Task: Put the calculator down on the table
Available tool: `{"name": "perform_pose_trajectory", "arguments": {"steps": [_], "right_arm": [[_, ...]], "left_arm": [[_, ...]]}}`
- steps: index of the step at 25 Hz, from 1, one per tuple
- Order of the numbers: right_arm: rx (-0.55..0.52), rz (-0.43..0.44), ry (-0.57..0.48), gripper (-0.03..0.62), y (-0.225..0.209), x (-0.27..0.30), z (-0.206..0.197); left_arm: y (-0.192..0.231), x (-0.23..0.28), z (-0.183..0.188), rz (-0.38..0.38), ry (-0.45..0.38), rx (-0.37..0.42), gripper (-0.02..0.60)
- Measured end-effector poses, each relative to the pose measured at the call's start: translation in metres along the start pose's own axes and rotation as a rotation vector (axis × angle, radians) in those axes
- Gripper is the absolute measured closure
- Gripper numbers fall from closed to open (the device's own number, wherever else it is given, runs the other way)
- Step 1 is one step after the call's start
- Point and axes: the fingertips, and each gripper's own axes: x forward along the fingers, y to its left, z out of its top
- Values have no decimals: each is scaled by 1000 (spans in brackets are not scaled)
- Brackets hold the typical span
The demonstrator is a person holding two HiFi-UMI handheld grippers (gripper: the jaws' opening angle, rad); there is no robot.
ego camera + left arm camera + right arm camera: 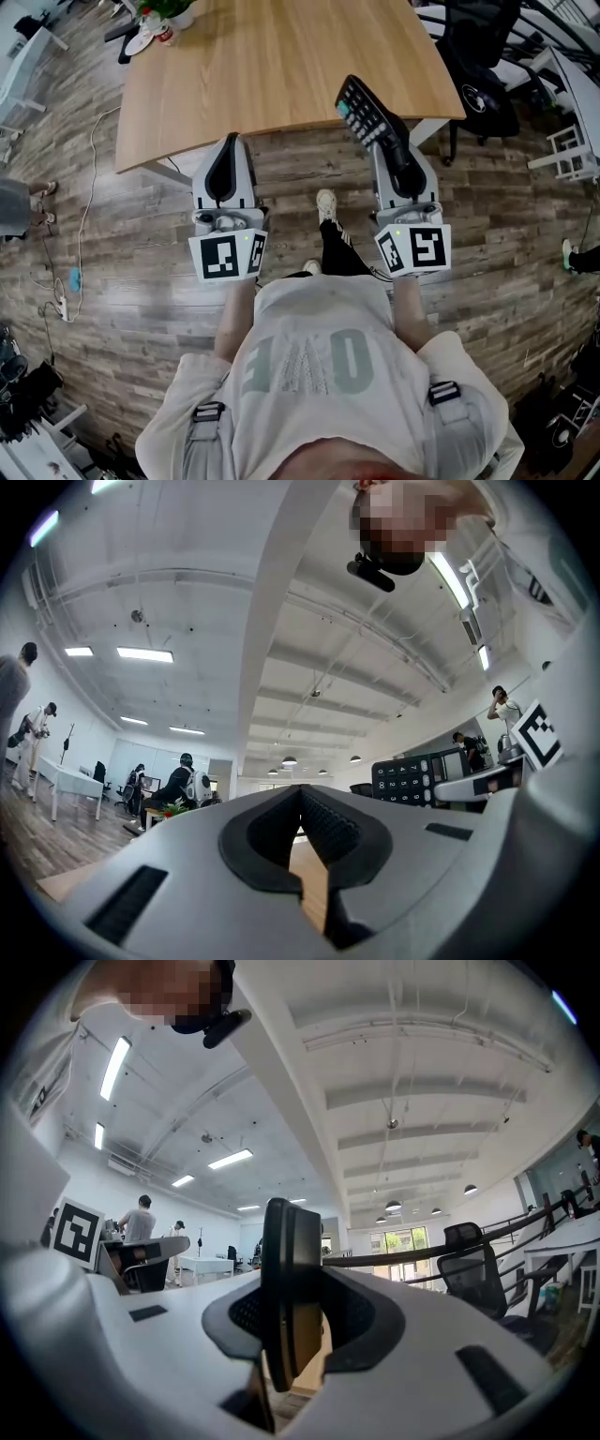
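Observation:
A black calculator [367, 108] with rows of keys sticks out of my right gripper [394, 141], which is shut on its near end. It hangs tilted over the near right edge of the wooden table [281, 56]. In the right gripper view the calculator [286, 1288] stands edge-on between the two pads. My left gripper [228, 142] is shut with nothing in it, level with the table's near edge on the left. In the left gripper view its pads meet at the tip of the left gripper [302, 794], and the calculator [422, 775] shows to the right.
A plant and plates [159, 14] sit at the table's far left corner. A black office chair [483, 66] stands right of the table, with a white chair [572, 150] beyond. A cable and power strip [66, 300] lie on the wood floor at left.

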Motion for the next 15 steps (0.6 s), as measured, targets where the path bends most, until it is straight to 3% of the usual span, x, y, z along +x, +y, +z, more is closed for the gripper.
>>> {"name": "perform_pose_trajectory", "arguments": {"steps": [15], "right_arm": [[5, 142, 34, 479, -96, 196, -18]], "left_arm": [[52, 186, -46, 123, 23, 30, 574]]}}
